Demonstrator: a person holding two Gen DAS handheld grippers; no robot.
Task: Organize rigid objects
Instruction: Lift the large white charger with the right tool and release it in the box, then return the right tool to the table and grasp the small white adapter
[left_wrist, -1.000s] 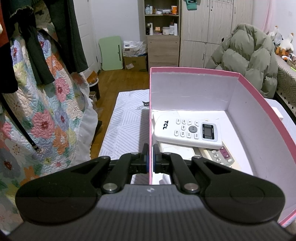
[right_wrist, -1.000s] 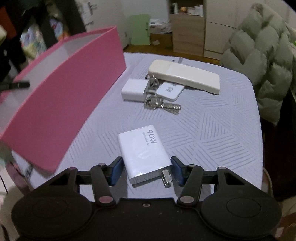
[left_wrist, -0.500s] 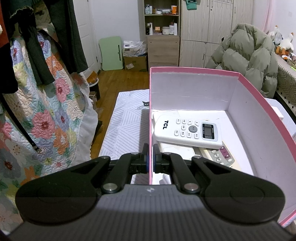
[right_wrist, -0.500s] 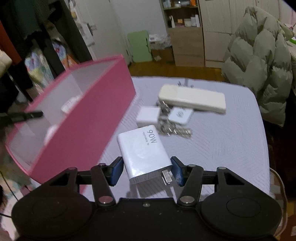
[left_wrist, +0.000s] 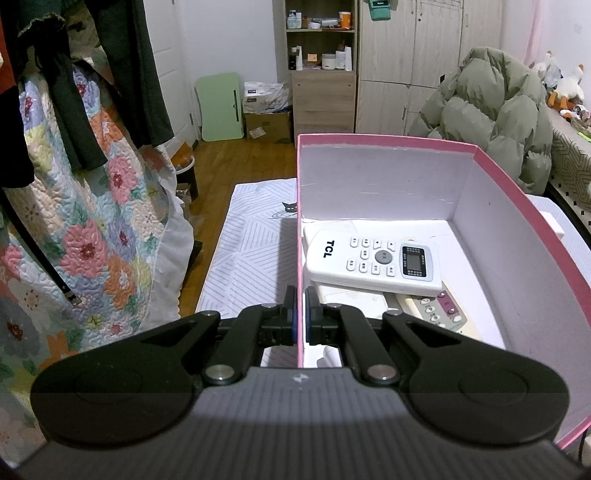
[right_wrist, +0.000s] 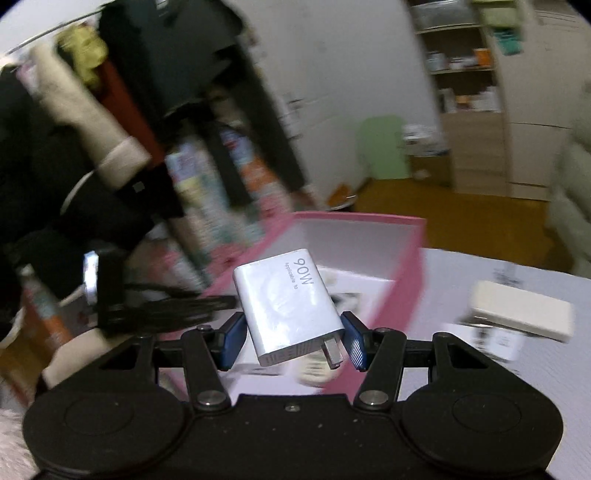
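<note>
while the right gripper (right_wrist: 293, 341) grips the white charger (right_wrist: 287, 310) by its two long sides, one blue pad against each, the charger sits lifted clear of the bed cover, tilted, its "90w" face up and its metal prongs (right_wrist: 331, 352) pointing back toward the camera beside the right-hand pad; beyond and below it lies the open pink box (right_wrist: 410, 273), its white inside partly hidden by the charger; to the right, on the pale patterned bed cover (right_wrist: 480, 273), a cream-coloured oblong case (right_wrist: 524, 314) rests well apart from the box, with smaller items just in front of it too blurred to identify; the right view is smeared throughout.

the left gripper (left_wrist: 300, 317) is clamped on the near left wall of the pink box (left_wrist: 517, 206), one finger outside and one inside, the pink edge running up between them; inside the box a white remote (left_wrist: 373, 260) marked "tcl" lies across the floor, buttons up, resting on top of a second, beige remote (left_wrist: 439, 306) whose end shows beneath it; the box stands on the bed cover (left_wrist: 251, 251), with a floral quilt (left_wrist: 92, 236) hanging to the left.
</note>
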